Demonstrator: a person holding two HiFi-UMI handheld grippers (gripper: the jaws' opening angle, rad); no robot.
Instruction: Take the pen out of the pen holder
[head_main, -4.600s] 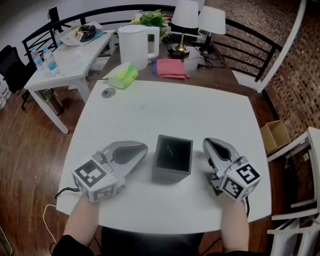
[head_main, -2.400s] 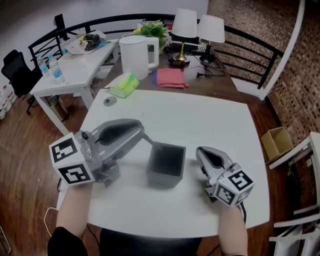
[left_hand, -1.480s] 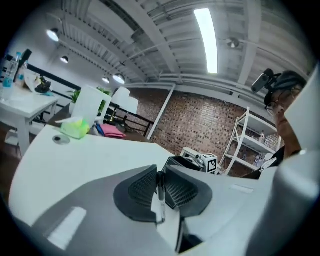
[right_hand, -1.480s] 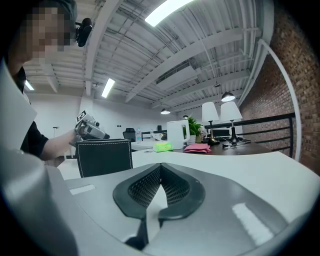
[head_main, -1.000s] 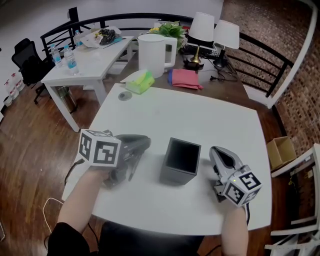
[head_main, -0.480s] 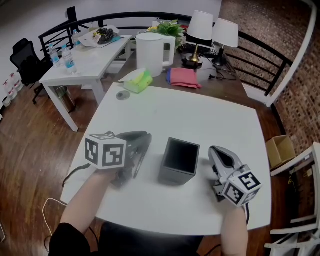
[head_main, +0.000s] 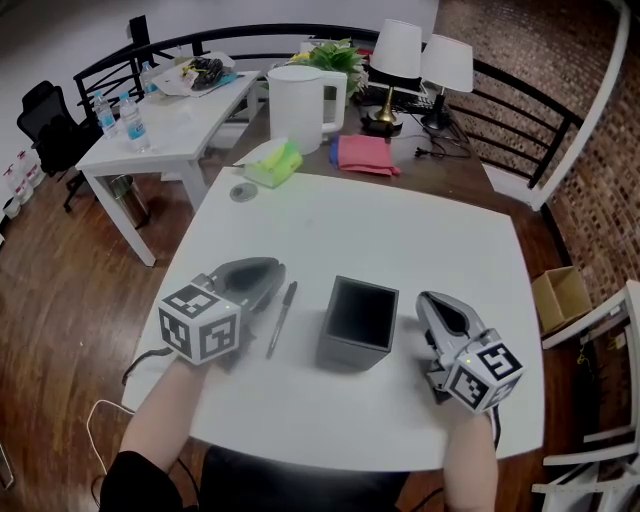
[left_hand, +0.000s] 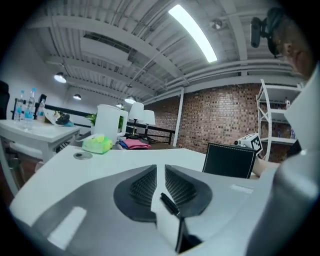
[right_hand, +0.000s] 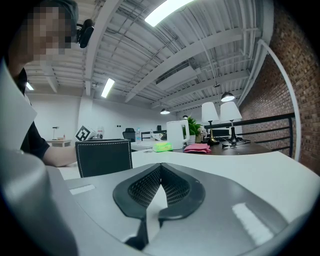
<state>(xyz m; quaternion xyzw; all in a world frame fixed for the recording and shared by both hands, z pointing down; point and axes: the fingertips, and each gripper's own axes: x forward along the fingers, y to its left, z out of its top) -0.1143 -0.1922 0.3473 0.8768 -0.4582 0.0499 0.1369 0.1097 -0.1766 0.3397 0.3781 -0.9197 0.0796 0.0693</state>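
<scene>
One pen (head_main: 281, 318) lies flat on bench (head_main: 400, 230), outside pen holder (head_main: 358, 322), just right of left hand-held gripper (head_main: 265, 272) | left jaws parted, grasping nothing | right hand-held gripper (head_main: 432, 300) clenched, empty | pen lies as task wants; likely only pulling clear left

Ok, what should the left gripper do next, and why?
Probably back the left gripper away from the pen. The pen lies flat on the table beside the pen holder, and the jaws stand apart with nothing clamped, so the job looks done.
</scene>
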